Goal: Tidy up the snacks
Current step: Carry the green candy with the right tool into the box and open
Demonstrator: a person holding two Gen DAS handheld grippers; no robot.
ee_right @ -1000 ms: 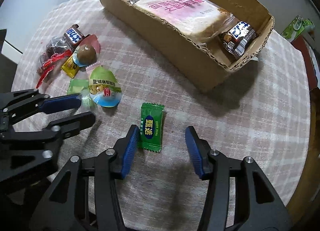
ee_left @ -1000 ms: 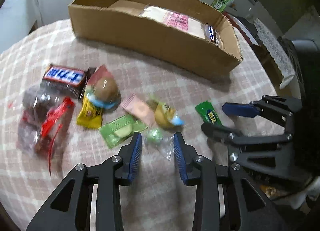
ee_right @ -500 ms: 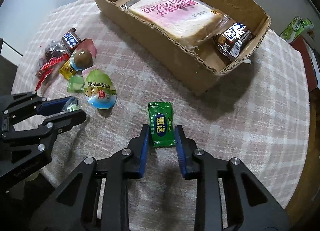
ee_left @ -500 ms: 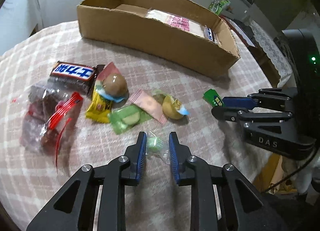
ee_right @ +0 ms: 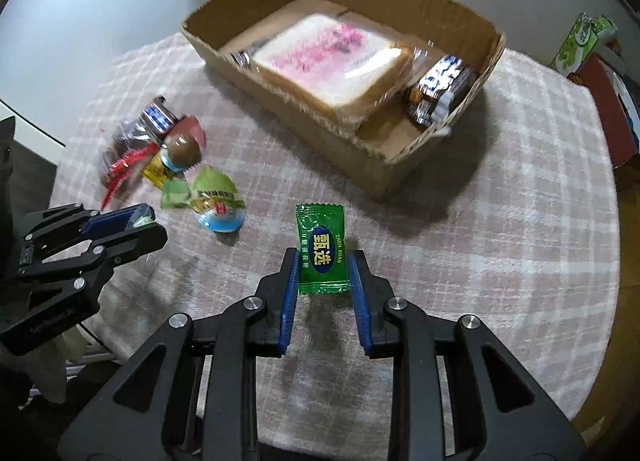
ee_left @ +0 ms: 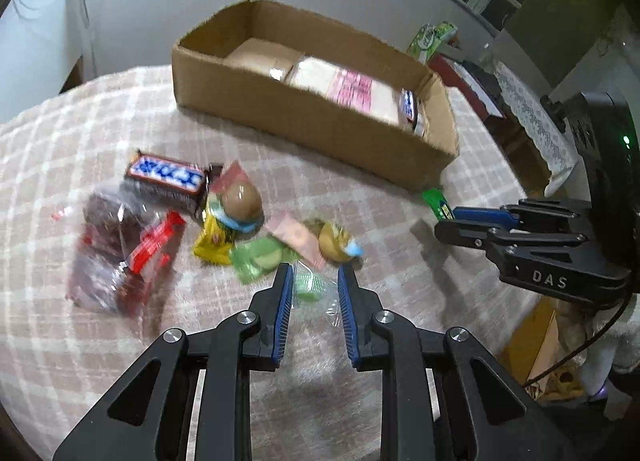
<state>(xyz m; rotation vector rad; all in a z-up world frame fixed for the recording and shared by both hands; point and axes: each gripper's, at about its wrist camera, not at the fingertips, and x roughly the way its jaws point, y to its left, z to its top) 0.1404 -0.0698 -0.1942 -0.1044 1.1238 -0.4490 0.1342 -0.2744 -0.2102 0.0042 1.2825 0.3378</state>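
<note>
My left gripper (ee_left: 313,275) is shut on a small clear-wrapped green candy (ee_left: 310,284), lifted just above the checked tablecloth (ee_left: 72,133). My right gripper (ee_right: 325,263) is shut on a green sachet (ee_right: 321,247) with a blue oval label, also raised off the cloth. A cardboard box (ee_right: 404,165) at the back holds a wrapped bread slice (ee_right: 328,61) and a chocolate bar (ee_right: 440,89). Loose snacks lie in a heap on the left: a chocolate bar (ee_left: 166,177), a red-and-clear bag (ee_left: 120,257), a brown jelly cup (ee_left: 240,203), a green pack (ee_left: 256,259) and a yellow pack (ee_left: 214,239).
In the right wrist view a green-lidded jelly cup (ee_right: 218,201) lies between the two grippers. The round table's edge (ee_right: 592,341) curves close on the right. A green tissue pack (ee_right: 580,41) and a red box (ee_right: 612,117) stand beyond the table.
Both grippers closed, the left on the small green candy and the right on the green sachet. Both then rose from the cloth with their snacks and drew back a little.
</note>
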